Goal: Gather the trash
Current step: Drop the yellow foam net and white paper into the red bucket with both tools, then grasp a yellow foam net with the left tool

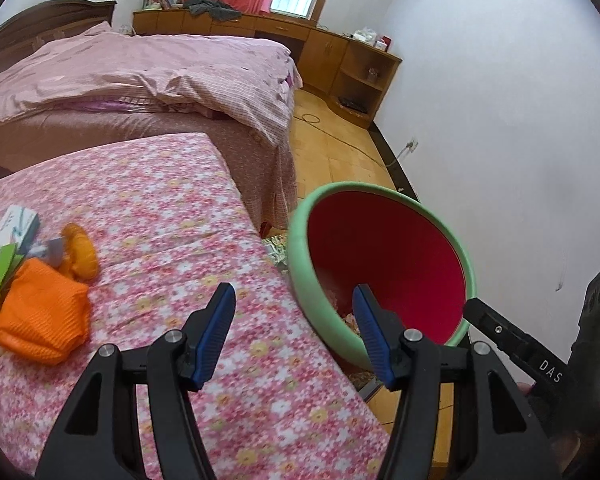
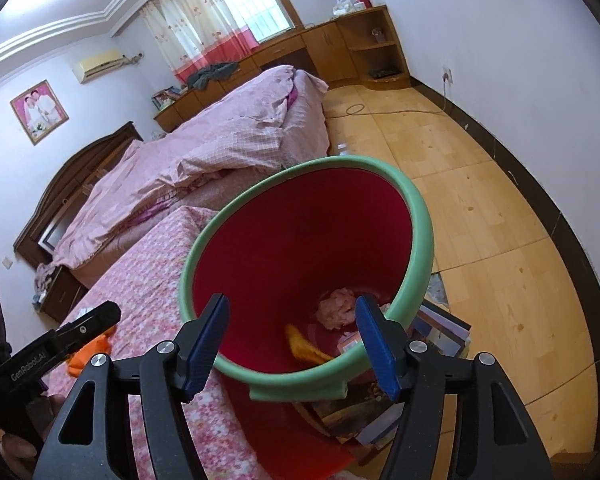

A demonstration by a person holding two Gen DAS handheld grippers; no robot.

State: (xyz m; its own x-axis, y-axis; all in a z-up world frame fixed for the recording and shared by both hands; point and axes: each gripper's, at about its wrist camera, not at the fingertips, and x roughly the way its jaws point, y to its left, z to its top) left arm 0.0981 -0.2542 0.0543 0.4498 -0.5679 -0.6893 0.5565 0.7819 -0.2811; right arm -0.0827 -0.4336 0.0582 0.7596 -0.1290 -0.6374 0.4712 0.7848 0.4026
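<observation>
A red bin with a green rim (image 2: 416, 216) stands on the floor beside the table with the pink flowered cloth (image 1: 172, 216). A crumpled pink wad (image 2: 336, 308) and a yellow-orange scrap (image 2: 306, 346) lie inside it. My right gripper (image 2: 293, 299) hangs open and empty over the bin's mouth. My left gripper (image 1: 294, 290) is open and empty over the table's right edge, next to the bin's rim (image 1: 300, 264). At the table's left lie an orange mesh bag (image 1: 40, 320), an orange ball-like piece (image 1: 80, 252), a white and blue box (image 1: 14, 228) and a green packet (image 1: 0, 260).
A bed with a pink quilt (image 1: 140, 72) stands behind the table. Wooden cabinets (image 1: 328, 52) line the far wall. Magazines (image 2: 440, 332) lie on the wooden floor (image 2: 480, 200) under and beside the bin. A cable (image 2: 380, 112) runs to a wall socket.
</observation>
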